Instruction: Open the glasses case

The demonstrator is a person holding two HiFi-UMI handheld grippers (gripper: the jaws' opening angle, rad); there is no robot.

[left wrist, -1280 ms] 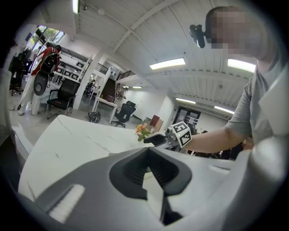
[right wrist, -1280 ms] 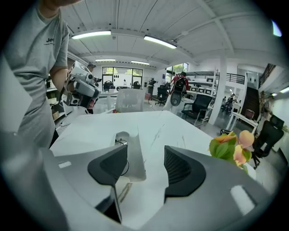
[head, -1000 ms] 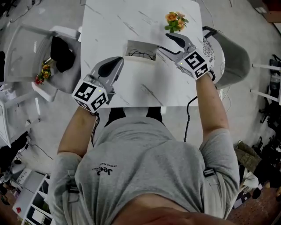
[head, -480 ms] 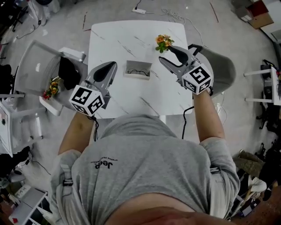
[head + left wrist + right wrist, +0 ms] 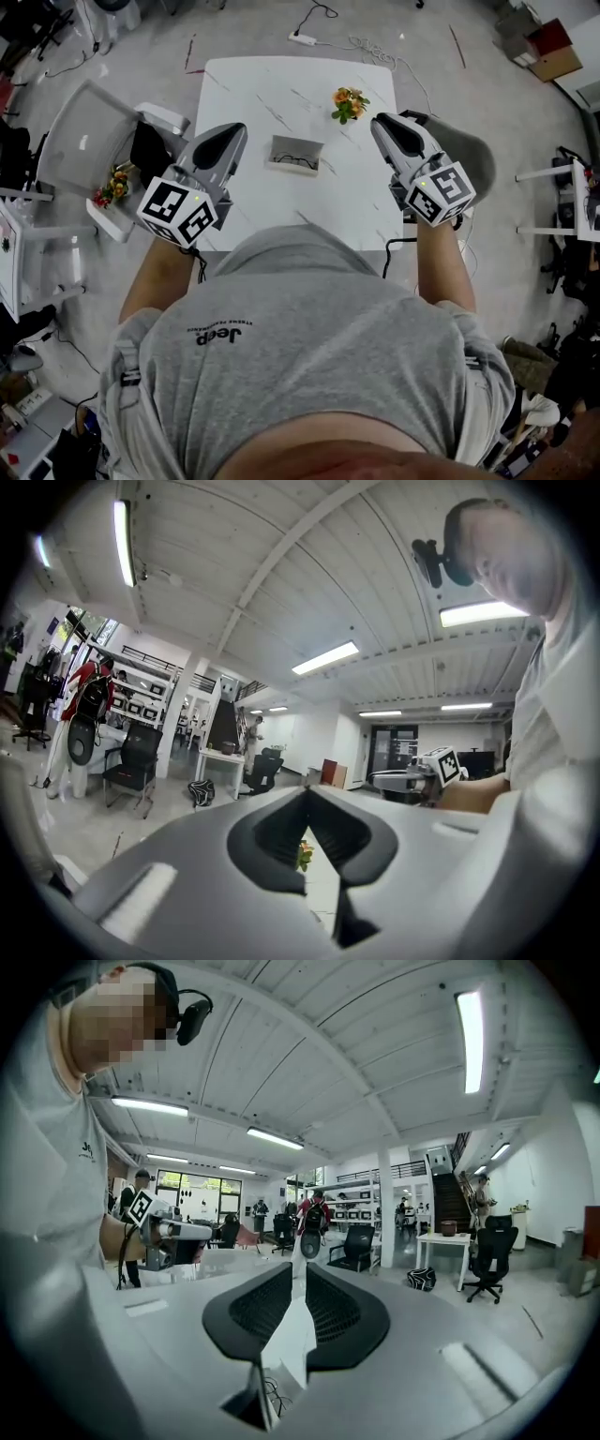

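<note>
Case sits open on the table, so the opening looks done. Left gripper is closed and empty. Right gripper has just been closing to a narrow slit, with nothing between its jaws. Next probably calls only for parking both.

1. The word "Jeep" stands in dark letters on the chest of the person's grey T-shirt in the head view (it reads upside down from that camera). A line of finer print just beside it is too small to read.
2. In the right gripper view the shirt print shows at the shirt's edge, and only its first letters can be read.
3. The left cube and the right cube bear square black-and-white markers, which are patterns, not letters or numbers.
</note>
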